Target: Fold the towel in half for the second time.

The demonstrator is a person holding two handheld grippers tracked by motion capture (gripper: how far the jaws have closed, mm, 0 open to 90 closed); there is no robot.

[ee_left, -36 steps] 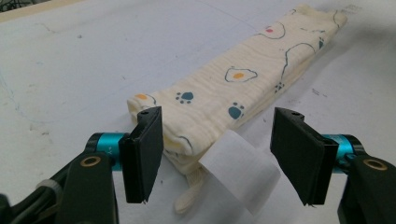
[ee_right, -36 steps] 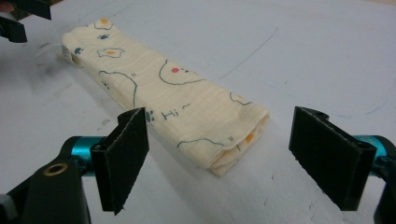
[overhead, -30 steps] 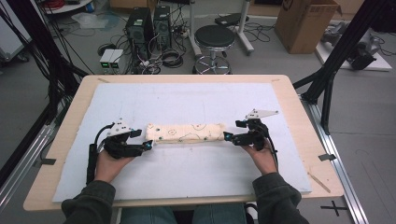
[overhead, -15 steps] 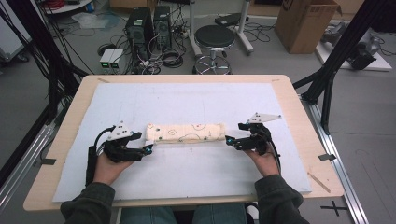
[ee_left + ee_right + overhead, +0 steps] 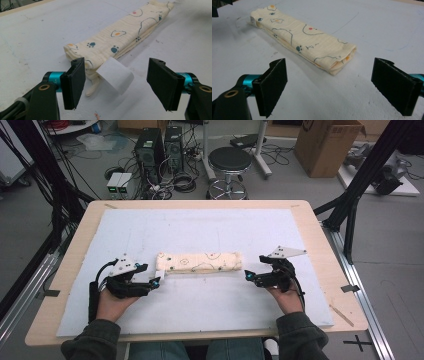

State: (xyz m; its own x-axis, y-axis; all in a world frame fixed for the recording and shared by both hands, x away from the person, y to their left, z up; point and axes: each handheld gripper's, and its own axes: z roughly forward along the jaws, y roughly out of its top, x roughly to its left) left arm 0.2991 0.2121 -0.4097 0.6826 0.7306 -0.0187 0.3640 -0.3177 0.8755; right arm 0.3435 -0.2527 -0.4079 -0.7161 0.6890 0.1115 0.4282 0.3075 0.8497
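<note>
A cream cloth [image 5: 199, 262] printed with paw marks and outlines lies folded into a long strip across the middle of the pale mat [image 5: 215, 227]. My left gripper [image 5: 156, 282] is at its left end, open. In the left gripper view the cloth's [image 5: 120, 37] white tag [image 5: 112, 71] curls up between the jaws of my left gripper [image 5: 117, 75], and neither pad presses on it. My right gripper [image 5: 248, 276] is a little way off the right end; its jaws have just been opening. In the right gripper view the folded end [image 5: 342, 58] lies ahead of my right gripper [image 5: 331, 75], with nothing between the pads.
The mat covers most of a wooden table [image 5: 310, 215]. Beyond the far edge, on the floor, are a black stool [image 5: 229, 160], computer towers [image 5: 157, 147] with cables, and a cardboard box [image 5: 327, 142]. Black frame posts [image 5: 352, 205] stand at both sides.
My right gripper has drawn back from the cloth's right end, a little to the right and toward the person, with its jaws wider. The left gripper and the cloth stay put.
</note>
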